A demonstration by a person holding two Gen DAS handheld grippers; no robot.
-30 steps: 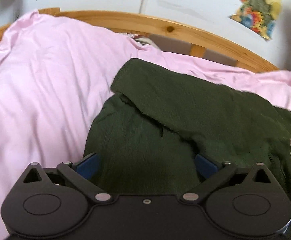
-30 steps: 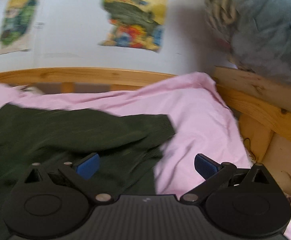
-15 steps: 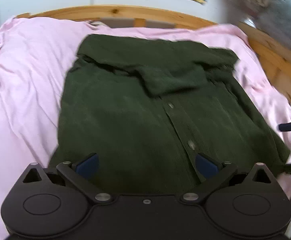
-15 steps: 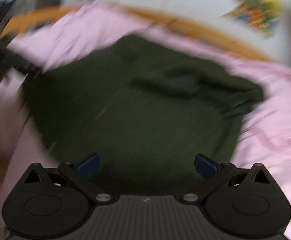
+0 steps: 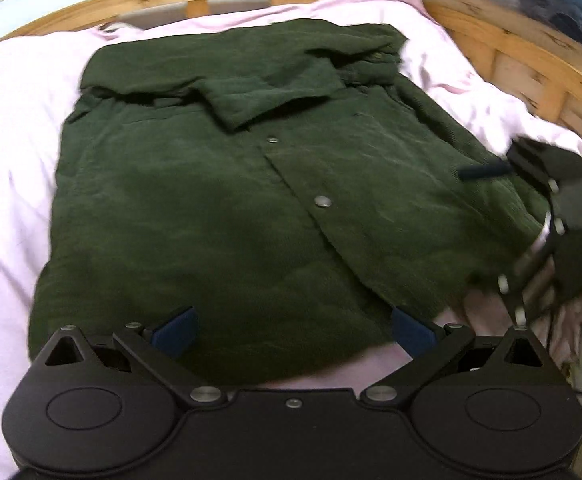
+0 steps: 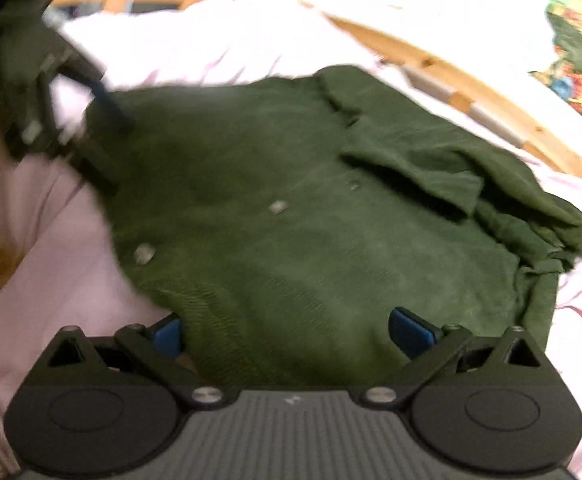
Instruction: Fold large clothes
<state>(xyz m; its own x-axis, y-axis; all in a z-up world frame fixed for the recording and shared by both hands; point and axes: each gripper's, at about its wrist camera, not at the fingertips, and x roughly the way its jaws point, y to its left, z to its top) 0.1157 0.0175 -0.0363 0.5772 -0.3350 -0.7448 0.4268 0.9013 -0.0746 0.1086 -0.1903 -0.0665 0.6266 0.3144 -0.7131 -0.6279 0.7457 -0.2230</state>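
**Both grippers pulling back to the near hem after the sleeves are folded in**

Left wrist view: the left gripper point(image 5: 293, 326) is hovering over the near hem of the green shirt point(image 5: 219, 208), jaws spread wide and holding nothing. A second ago this camera was sitting close over the upper part of the shirt with a sleeve draped across it; now it is showing the whole garment lying front-up on the pink sheet point(image 5: 7, 152) of the bed, so the gripper has been backing away toward the bottom edge. The folded sleeves point(image 5: 267, 92) are lying across the chest, just above the snap placket. The right gripper point(image 5: 487, 170) is coming into view at the shirt's right edge, blurred by motion. The wooden bed frame point(image 5: 503, 40) is curving round behind.

Right wrist view: the right gripper point(image 6: 285, 330) is also gaping, empty, with the shirt's point(image 6: 331, 240) ribbed hem lying between its blue pads point(image 6: 409, 330). A second ago it was looking along the sheet point(image 6: 63, 248) toward the bed's side rail; it has been swinging round to face the garment. The left gripper point(image 6: 111, 108) is showing, smeared, at the far corner.

Judging from this, the sleeve folds are done and both grippers are lining up on the hem, probably to carry the bottom up toward the collar.
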